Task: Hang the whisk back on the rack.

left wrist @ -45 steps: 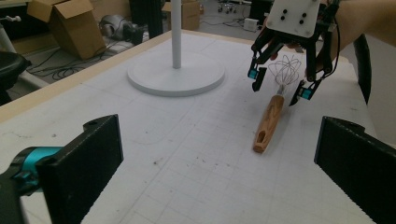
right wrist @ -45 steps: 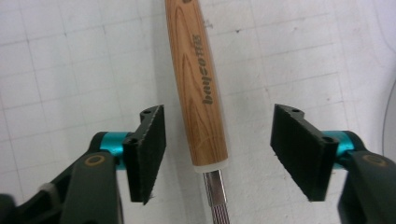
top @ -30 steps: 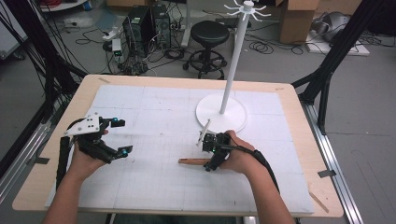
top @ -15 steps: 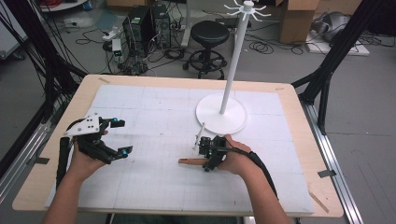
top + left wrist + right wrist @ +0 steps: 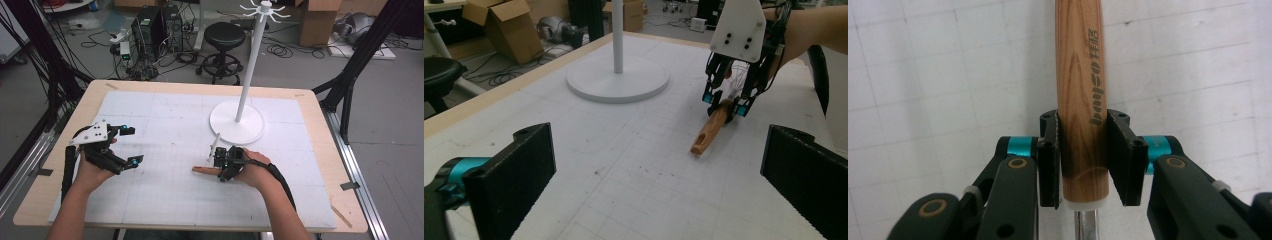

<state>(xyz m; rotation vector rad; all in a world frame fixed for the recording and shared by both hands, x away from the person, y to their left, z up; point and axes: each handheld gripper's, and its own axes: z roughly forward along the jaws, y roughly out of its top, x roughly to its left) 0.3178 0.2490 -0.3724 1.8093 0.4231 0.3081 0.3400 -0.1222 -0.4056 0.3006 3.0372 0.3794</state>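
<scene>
Presently I am clamping the right gripper [image 5: 1083,157] on the brown wooden tool handle [image 5: 1080,85], near the white round-based stand [image 5: 237,122], seemingly for lifting; left gripper [image 5: 127,146] is hovering wide open, empty.

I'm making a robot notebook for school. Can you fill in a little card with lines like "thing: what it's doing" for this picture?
left gripper: open, holding nothing, over the mat's left side
right gripper: shut on the handle
handle: wooden, printed letters, lying on the mat, metal shaft at one end
stand: white, round base, tall pole with hooks on top, upright beyond the right gripper
mat: white, gridded, covers the table
table: light wood
</scene>
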